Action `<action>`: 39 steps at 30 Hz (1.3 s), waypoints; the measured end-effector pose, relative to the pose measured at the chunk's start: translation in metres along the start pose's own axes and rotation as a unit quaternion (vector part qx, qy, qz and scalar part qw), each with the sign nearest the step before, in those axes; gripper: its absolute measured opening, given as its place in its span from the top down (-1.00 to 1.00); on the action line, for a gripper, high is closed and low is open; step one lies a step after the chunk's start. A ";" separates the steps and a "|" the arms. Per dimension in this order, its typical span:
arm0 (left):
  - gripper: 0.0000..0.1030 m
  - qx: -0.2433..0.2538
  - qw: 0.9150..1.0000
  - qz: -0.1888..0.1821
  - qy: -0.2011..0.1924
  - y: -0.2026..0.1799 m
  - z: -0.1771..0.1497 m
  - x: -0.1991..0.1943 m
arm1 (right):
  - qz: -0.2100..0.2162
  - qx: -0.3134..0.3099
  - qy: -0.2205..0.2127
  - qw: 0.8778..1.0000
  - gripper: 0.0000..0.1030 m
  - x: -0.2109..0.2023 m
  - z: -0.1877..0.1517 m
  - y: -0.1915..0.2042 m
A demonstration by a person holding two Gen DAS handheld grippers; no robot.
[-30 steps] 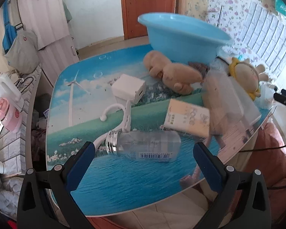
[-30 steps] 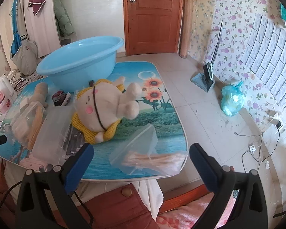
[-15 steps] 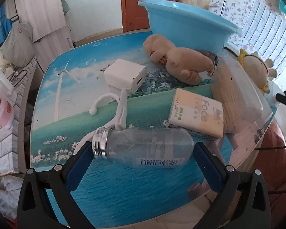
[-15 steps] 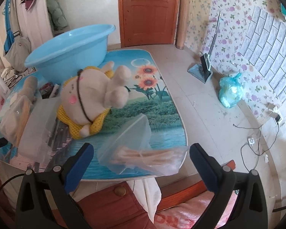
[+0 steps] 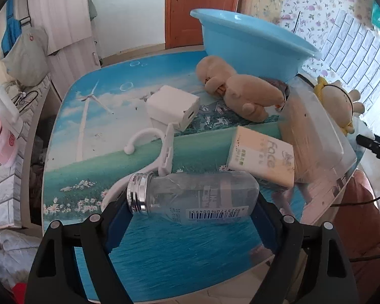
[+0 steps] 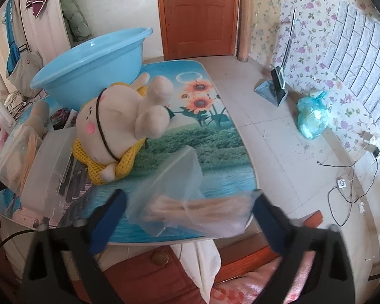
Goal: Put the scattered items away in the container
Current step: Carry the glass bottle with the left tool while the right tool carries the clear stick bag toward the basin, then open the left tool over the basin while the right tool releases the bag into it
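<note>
Left wrist view: the left gripper has its jaws wide apart around a clear bottle lying on its side. The blue tub sits at one o'clock, past a brown teddy.

Right wrist view: only here, the right gripper has its jaws wide apart around a see-through bag. The tub sits at eleven o'clock.

Both wrist cams low, close over table; share blue basin.

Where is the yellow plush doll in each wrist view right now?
Left wrist: the yellow plush doll sits at the far right edge, behind the clear box.
Right wrist: doll left of centre, on the table.
Shared landmark: the blue basin behind it.
</note>
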State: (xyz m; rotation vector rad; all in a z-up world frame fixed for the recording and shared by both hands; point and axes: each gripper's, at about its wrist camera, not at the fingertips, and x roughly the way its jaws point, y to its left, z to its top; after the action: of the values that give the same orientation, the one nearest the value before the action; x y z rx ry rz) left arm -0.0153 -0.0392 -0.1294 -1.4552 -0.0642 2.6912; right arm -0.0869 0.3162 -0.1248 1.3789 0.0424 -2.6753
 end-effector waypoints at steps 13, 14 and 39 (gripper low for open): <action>-0.64 -0.023 0.999 -0.008 -0.030 0.002 0.016 -0.033 | 0.028 0.009 -0.037 0.999 -0.26 -0.033 0.002 0.000; -0.64 -0.022 0.999 -0.006 -0.030 0.002 0.017 -0.035 | 0.028 0.008 -0.041 0.999 -0.26 -0.037 0.004 0.000; -0.65 0.016 0.996 -0.047 -0.071 -0.049 0.121 -0.032 | 0.154 -0.070 -0.142 0.975 -0.26 -0.052 0.108 0.081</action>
State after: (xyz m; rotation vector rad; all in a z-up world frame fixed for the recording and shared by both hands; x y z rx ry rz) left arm -0.0961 0.0072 -0.0328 -1.2195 -0.0965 2.7014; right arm -0.1339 0.2321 -0.0174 0.8707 -0.0115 -2.5230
